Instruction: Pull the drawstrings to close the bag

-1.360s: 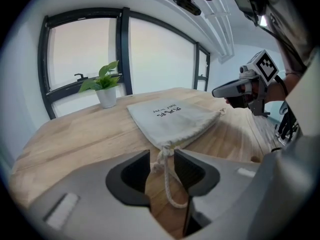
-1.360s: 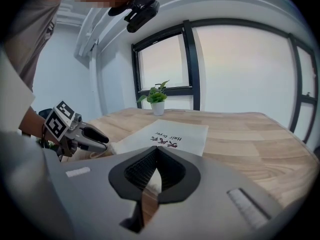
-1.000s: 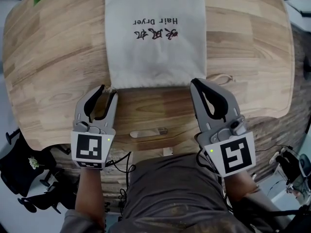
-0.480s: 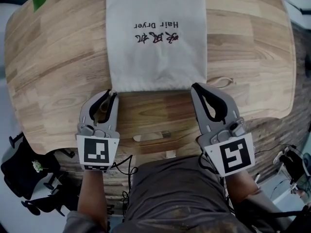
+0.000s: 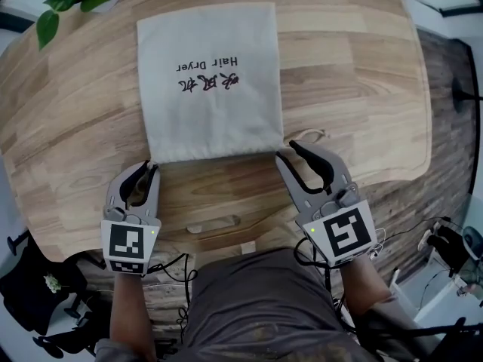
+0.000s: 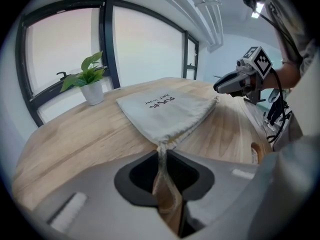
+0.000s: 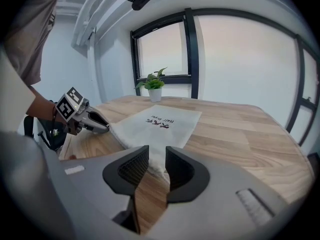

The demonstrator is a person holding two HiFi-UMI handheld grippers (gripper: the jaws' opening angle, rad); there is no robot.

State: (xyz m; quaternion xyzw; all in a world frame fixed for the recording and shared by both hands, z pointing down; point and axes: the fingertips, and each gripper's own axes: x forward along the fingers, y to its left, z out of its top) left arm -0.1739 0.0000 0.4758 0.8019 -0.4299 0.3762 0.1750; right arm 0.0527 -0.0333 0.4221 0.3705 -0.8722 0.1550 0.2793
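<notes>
Potted plant (image 6: 90, 79): far ahead of the left gripper (image 5: 149, 167) and off to its left. It stands at the far edge of the table (image 5: 362, 81), by the window.
Left gripper: jaws pressed together, pinching the left drawstring (image 6: 162, 168). The tips sit right at the bag's near left corner, and the gripper points downward.
Left drawstring: leaves that corner and runs straight back between the closed jaws. The cloth is puckered where the cord exits the hem.
Bag (image 5: 211, 89): pale cloth, lying flat on the wood ahead of both grippers. Its near hem runs from the left tips across to the right tips. The top face carries dark print, "Hair Dryer", under a row of characters, upside down from the person's side. The hem lies mostly straight and is gathered only at the left corner.
Right gripper (image 5: 287, 150): jaws spread partway, having just been opening. The pads press on nothing. In the right gripper view the bag's near right corner lies just ahead of the gap, with bare wood showing between the jaws.
Right drawstring (image 5: 311, 135): a small slack loop on the wood, just beyond the right tips and to their outer side, joined to the bag's corner. I cannot tell whether it touches the tips.
Cross-check: each gripper shows in the other's view, with the bag's hem between them.
</notes>
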